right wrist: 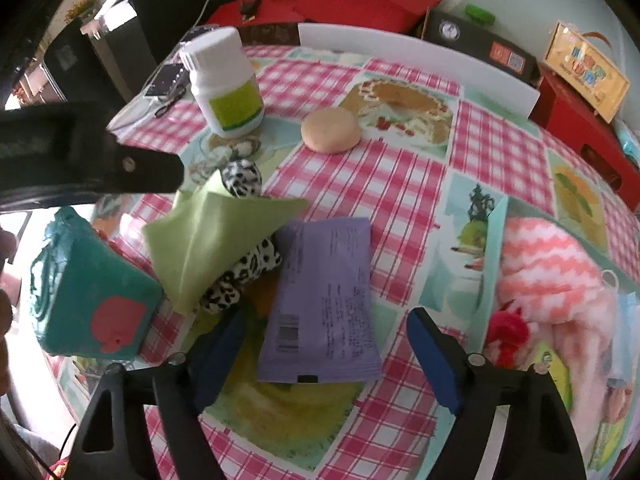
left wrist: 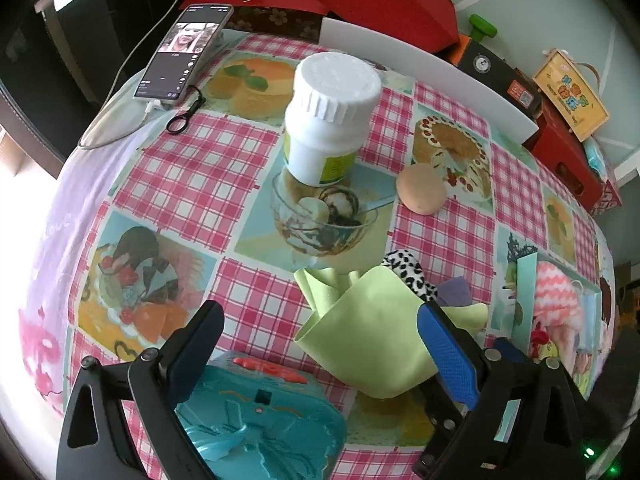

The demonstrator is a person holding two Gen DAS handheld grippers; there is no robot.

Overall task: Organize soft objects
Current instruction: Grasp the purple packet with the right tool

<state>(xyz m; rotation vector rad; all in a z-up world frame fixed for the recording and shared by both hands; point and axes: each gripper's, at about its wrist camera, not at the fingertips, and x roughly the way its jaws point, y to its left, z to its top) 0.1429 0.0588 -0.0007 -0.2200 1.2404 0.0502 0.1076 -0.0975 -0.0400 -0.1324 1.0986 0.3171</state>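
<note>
A light green cloth [left wrist: 368, 320] lies crumpled over a black-and-white spotted fabric [left wrist: 408, 272] on the checked tablecloth. My left gripper [left wrist: 320, 308] hangs open above them, with the green cloth and a teal box [left wrist: 260, 412] between its fingers. My right gripper [right wrist: 326, 316] is open around a purple packet [right wrist: 324, 280], its pads clear of the packet's edges. Left of the packet are the green cloth [right wrist: 208, 236], the spotted fabric [right wrist: 240, 276] and the tilted teal box [right wrist: 88, 292]. A pink-and-white zigzag towel [right wrist: 552, 276] lies at the right. A beige round puff [right wrist: 331, 130] sits farther back.
A white bottle [left wrist: 328, 120] stands mid-table, with a phone [left wrist: 184, 52] and its cable at the back left. A low white board [right wrist: 400, 52] edges the far side, with red boxes [right wrist: 588, 140] behind it. One left gripper finger [right wrist: 152, 170] reaches in from the left.
</note>
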